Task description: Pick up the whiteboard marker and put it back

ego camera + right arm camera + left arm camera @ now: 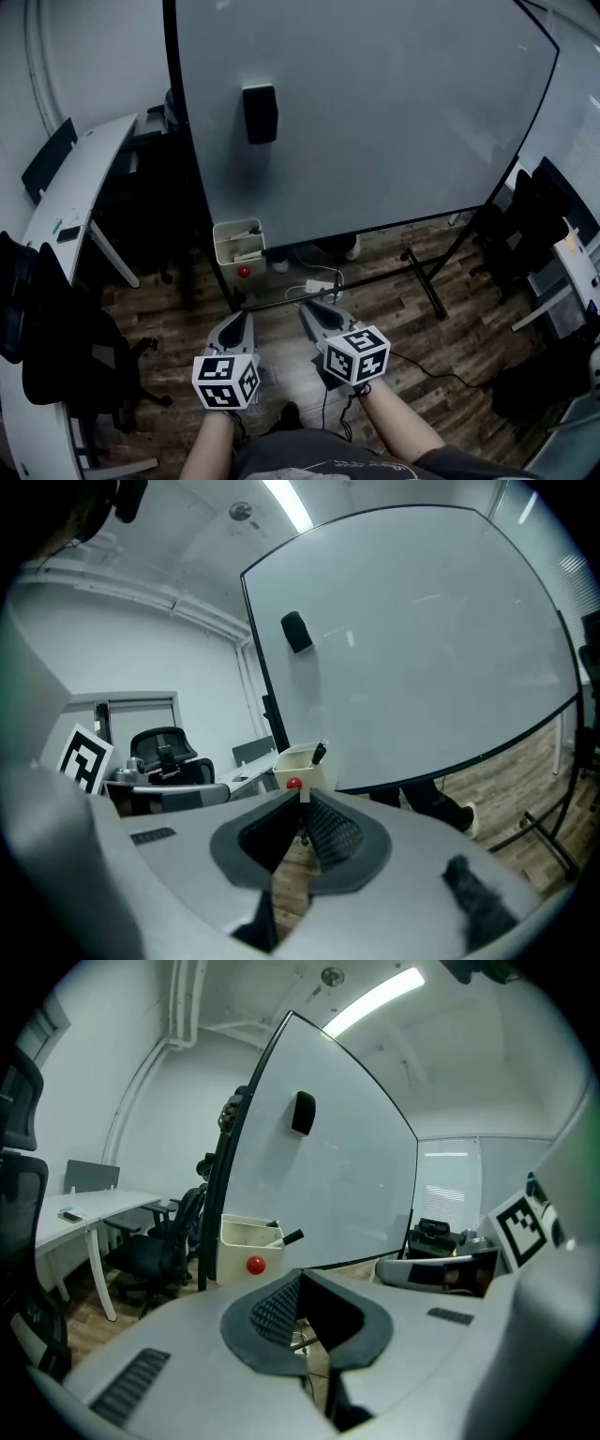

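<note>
Whiteboard marker [289,1237] in bin [229,255], well ahead | left gripper [246,317], right gripper [307,306]: pressed together

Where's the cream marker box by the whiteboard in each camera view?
Head view: the cream marker box is left of centre, at the lower left corner of the whiteboard.
Left gripper view: centre-left, just above the jaws.
Right gripper view: centre, just above the jaws.
Shared landmark: the black eraser on the whiteboard, above the box in all three.
</note>
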`<state>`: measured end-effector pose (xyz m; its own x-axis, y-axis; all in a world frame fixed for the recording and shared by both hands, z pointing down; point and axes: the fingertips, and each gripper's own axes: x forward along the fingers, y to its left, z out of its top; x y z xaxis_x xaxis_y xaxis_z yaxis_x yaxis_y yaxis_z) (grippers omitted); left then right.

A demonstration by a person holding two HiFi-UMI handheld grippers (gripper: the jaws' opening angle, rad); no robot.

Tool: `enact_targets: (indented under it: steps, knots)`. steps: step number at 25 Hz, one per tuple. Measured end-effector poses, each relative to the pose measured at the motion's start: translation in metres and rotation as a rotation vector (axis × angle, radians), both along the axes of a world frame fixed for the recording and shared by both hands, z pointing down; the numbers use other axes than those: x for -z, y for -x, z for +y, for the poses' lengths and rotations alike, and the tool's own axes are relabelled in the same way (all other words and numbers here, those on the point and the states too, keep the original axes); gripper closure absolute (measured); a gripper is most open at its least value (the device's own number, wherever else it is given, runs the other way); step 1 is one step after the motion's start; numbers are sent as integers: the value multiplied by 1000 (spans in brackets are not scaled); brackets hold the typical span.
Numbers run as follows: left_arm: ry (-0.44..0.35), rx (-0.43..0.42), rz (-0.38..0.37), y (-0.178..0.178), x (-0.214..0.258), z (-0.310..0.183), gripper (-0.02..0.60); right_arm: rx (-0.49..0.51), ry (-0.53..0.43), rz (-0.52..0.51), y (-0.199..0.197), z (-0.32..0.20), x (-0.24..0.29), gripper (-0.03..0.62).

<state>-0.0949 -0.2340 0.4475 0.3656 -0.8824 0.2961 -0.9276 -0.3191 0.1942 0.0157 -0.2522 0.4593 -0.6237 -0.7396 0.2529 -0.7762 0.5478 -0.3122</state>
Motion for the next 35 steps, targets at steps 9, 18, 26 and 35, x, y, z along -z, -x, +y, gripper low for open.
enact_targets:
  steps: [9,18,26,35]
  knots:
    - [1,16,-8,15,-1,-57,568,17,-1,-19,20,-66,2,547]
    - [1,27,-16,31,-4,-90,568,54,-3,-60,42,-108,2,456]
    - [12,56,-20,47,-11,-99,568,76,5,-55,60,-128,-3,454]
    - [17,62,-14,52,-13,-106,568,125,-10,3,73,-136,-8,458]
